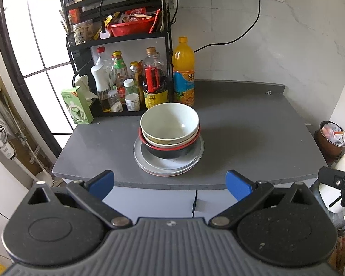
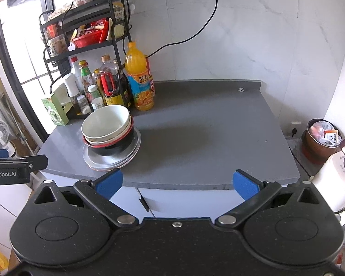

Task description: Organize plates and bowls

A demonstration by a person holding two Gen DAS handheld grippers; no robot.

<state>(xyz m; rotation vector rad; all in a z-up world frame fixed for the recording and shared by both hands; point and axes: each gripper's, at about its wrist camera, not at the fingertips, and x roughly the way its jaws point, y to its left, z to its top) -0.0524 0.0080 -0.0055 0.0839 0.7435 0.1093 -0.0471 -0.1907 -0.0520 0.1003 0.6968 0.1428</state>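
The left gripper [image 1: 170, 184] and right gripper [image 2: 177, 182] both hang spread wide and empty, short of the grey countertop [image 1: 252, 138]. At the left gripper's twelve o'clock, nested bowls [image 1: 170, 126] sit on stacked plates [image 1: 170, 164].

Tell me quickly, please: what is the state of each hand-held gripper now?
Left hand-held gripper: open, holding nothing.
Right hand-held gripper: open, holding nothing.
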